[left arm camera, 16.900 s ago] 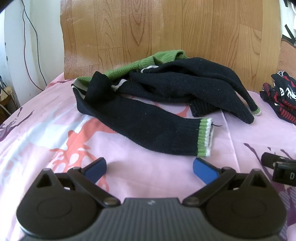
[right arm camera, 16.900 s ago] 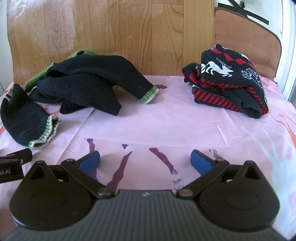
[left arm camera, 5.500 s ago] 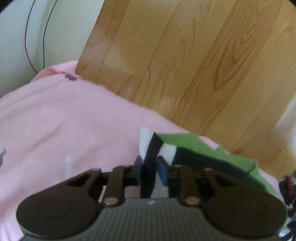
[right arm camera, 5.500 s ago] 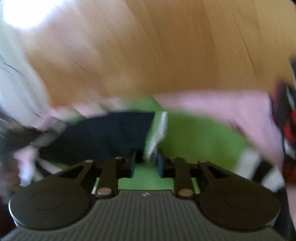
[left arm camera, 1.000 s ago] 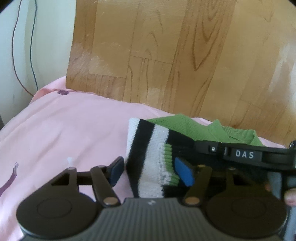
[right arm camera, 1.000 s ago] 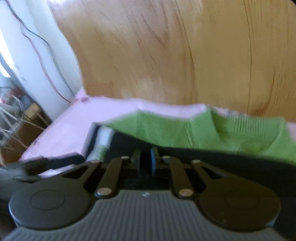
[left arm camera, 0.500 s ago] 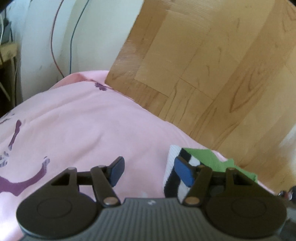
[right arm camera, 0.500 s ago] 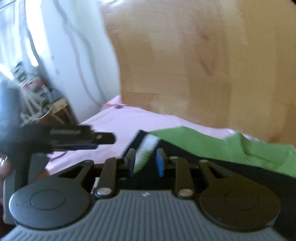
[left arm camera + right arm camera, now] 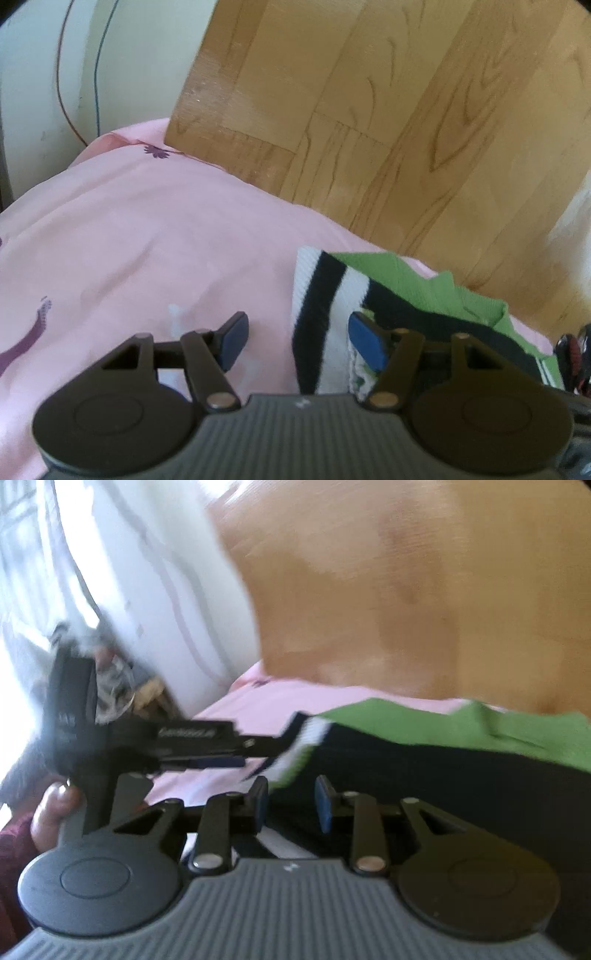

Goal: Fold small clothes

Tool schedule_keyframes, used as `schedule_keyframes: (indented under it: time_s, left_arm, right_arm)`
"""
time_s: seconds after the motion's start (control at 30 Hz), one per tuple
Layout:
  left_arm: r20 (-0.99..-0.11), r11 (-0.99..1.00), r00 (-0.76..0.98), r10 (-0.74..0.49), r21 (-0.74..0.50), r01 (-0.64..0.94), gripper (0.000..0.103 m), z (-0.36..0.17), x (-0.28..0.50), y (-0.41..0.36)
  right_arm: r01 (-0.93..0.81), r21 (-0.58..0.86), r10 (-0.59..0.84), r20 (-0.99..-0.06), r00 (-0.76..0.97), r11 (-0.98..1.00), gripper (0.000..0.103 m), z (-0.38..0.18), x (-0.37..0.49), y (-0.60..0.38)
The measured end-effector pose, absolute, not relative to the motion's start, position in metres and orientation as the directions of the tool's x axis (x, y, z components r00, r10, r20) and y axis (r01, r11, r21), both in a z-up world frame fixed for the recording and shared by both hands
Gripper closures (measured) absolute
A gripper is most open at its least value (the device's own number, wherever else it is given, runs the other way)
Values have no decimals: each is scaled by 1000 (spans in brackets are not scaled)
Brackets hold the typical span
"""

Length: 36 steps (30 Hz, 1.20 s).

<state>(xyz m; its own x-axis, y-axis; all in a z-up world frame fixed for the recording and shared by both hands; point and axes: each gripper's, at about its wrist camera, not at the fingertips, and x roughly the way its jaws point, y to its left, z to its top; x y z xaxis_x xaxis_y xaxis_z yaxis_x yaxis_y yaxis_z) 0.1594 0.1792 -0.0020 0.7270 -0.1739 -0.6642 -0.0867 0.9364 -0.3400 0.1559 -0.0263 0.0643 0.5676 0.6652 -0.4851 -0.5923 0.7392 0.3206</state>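
A green and black knit sweater (image 9: 402, 280) lies flat on the pink bedsheet (image 9: 147, 240), its white and black striped hem (image 9: 321, 306) nearest me. My left gripper (image 9: 300, 343) is open with that hem lying loose between its fingers, close to the right pad. In the right wrist view the sweater's black part (image 9: 424, 771) runs under my right gripper (image 9: 291, 805), whose jaws are opening; dark knit lies between the pads without being pinched. The left gripper (image 9: 192, 738) and the hand (image 9: 51, 812) holding it appear at the left, by the hem corner (image 9: 303, 738).
A wooden headboard (image 9: 406, 129) rises right behind the sweater. Cables (image 9: 62, 92) hang on the wall at the left. A red and black garment (image 9: 576, 350) shows at the right edge. Clutter (image 9: 122, 686) sits beside the bed near the window.
My right gripper's jaws have parted from the black knit they were pinching. The left gripper rolled and shifted sideways, staying open over the hem.
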Motion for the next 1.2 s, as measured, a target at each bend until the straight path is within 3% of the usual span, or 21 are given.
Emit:
schedule_keyframes:
  time_s: [0.17,0.4,1.2]
  left_arm:
    - [-662,965,739,-127,-256,-64,37,-4,158,166]
    - [-654,987,753,-71,-156,-42,31,-7,158,153]
    - [-653,990,755,-61,-138,-39,23,-7,160,153]
  right_arm:
    - [-495,404,638,-460,617,769,70,61,140,-74]
    - [-384,461,588,-472,657,800,61,44,135,-98]
    - [-384,463,586,-457,669,799,59,50,126,-110]
